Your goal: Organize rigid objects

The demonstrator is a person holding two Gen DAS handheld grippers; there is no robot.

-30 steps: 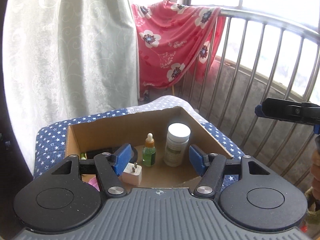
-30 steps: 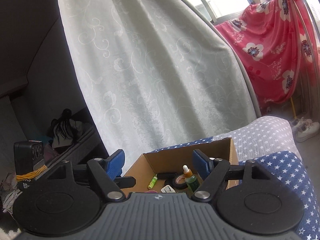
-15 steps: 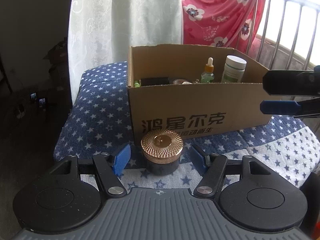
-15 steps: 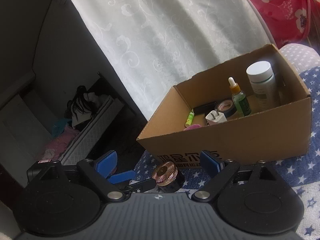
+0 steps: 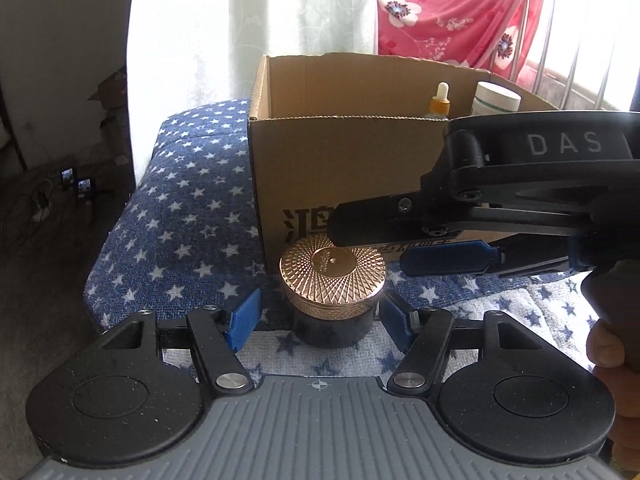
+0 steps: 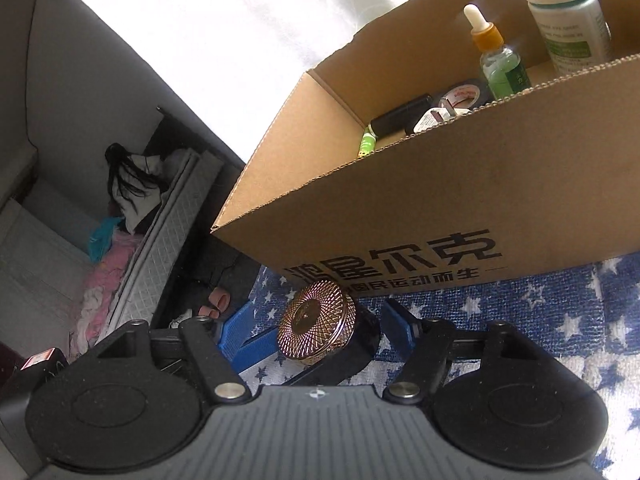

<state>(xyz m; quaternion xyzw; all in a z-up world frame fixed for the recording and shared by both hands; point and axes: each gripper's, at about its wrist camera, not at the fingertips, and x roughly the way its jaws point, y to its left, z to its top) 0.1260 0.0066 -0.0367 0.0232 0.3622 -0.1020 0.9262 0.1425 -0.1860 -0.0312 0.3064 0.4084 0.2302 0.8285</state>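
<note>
We have the jar point(image 5: 333, 296) on the starry cloth point(image 5: 188, 216) before the box point(image 5: 340, 160), between both half-open claws, left claw point(image 5: 316, 322) and right claw point(image 6: 316, 330) gripping nothing, the right having just narrowed; crowding could tip it.

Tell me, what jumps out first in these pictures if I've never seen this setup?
A black jar with a patterned copper lid stands on a star-printed blue cloth, just in front of a cardboard box. Both the left gripper and the right gripper have open fingers on either side of it. Behind hangs a red flowered cloth.
</note>
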